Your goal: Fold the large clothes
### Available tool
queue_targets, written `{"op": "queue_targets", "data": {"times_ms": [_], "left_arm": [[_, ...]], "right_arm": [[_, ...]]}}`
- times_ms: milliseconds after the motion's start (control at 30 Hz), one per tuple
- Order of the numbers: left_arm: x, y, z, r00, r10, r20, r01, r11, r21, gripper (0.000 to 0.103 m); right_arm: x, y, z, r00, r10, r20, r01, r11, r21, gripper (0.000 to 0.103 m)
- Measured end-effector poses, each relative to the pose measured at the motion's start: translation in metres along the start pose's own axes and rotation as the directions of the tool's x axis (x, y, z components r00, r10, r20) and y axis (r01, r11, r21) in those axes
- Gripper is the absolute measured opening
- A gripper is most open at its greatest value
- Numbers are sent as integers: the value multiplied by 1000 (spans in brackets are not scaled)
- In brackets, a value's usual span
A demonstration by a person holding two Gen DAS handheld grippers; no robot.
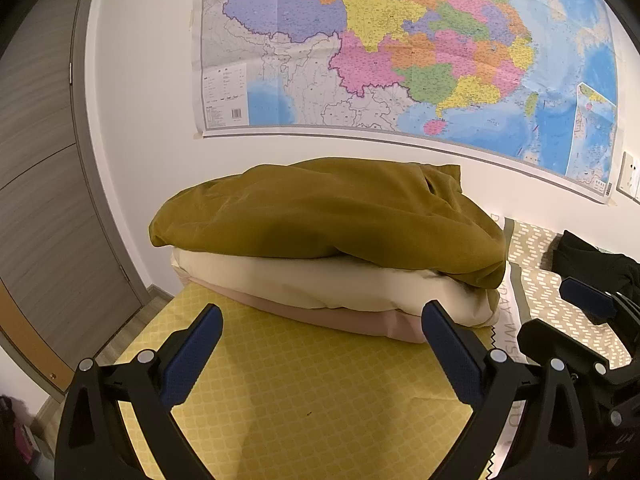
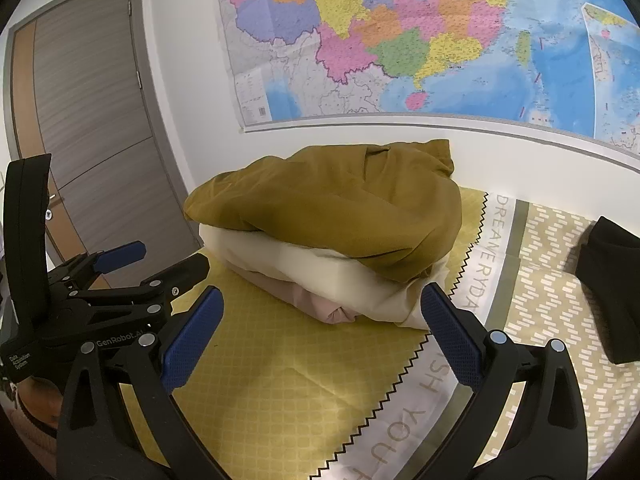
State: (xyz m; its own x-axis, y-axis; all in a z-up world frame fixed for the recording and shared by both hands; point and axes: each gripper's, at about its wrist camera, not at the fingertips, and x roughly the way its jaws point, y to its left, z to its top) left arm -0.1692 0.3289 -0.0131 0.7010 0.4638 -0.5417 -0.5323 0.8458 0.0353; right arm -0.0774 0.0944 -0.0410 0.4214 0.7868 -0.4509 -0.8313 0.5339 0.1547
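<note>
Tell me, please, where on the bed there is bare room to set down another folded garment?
The yellow patterned sheet lies bare between the open tools and the stack of folded clothes. The dash-patterned cover, between the lettered strip and the black garment, is also free. The wall side is crowded by the stack.

Three folded garments (image 1: 328, 264) stacked on surface (image 1: 304, 392), wall map (image 1: 400, 48) behind, door (image 2: 100, 120) left, another garment (image 2: 612, 280) right.
</note>
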Motion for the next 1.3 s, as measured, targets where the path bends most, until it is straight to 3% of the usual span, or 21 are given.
{"op": "queue_targets", "data": {"times_ms": [1300], "left_arm": [[0, -4, -3, 1000, 4, -4, -4, 1000, 12, 96]], "right_arm": [[5, 0, -2, 1000, -2, -6, 2, 1000, 16, 97]]}}
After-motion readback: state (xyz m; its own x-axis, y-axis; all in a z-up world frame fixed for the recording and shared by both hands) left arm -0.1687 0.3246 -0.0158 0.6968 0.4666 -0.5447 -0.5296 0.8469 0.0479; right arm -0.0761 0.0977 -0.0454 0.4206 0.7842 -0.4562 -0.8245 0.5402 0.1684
